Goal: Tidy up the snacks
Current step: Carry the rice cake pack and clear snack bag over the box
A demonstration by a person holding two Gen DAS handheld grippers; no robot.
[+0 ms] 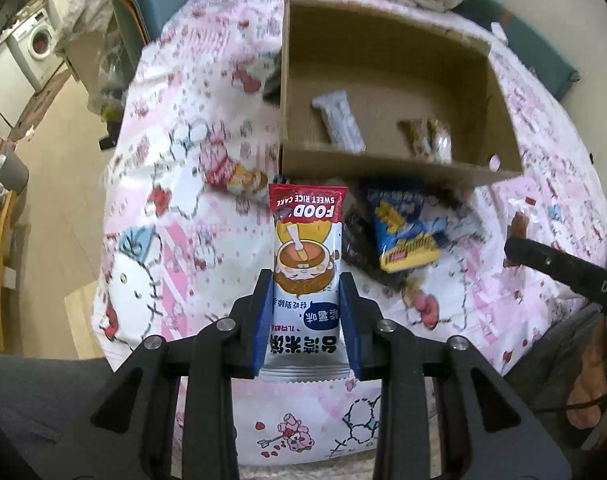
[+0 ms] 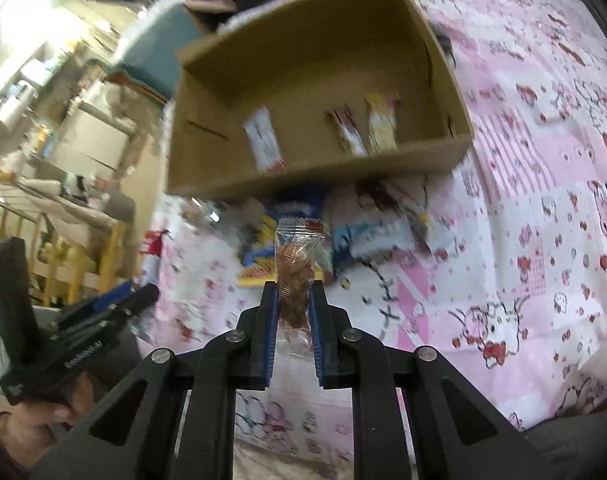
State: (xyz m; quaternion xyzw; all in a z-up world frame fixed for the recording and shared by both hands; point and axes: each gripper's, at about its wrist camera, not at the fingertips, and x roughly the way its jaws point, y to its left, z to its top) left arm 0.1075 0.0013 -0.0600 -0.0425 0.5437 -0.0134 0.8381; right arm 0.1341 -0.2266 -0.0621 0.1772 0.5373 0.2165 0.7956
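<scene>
The left hand-held gripper [image 1: 306,280] is clamped on a rice cake packet [image 1: 305,264], its blue pads pressing both long sides; the packet points toward the cardboard box [image 1: 387,166] and is raised above the bed [image 1: 175,208]. The right hand-held gripper [image 2: 294,292] is clamped on a clear wrapped snack [image 2: 293,276] with brown pieces inside, also held up short of the box.

The box stands open-topped on the pink cartoon-print bed cover, its near wall low and facing both grippers. A strip of bed lies between that wall and the gripper tips, partly filled by loose snacks [image 1: 403,232] (a blue and yellow bag and a dark packet among them) lying just beside the box's near wall. Left of the box the cover runs to the bed's edge, with wood floor [image 1: 59,184] beyond.

The right wrist view shows three packets in the box: a white one [image 2: 263,146] to the left, then a red-and-white one [image 2: 349,132] and a yellow one [image 2: 381,126] side by side. The left wrist view shows the white one [image 1: 339,122] plainly, the others blurred. Only the left view shows a washing machine [image 1: 37,38]; the right view shows the other gripper [image 2: 103,312] at its lower left.
</scene>
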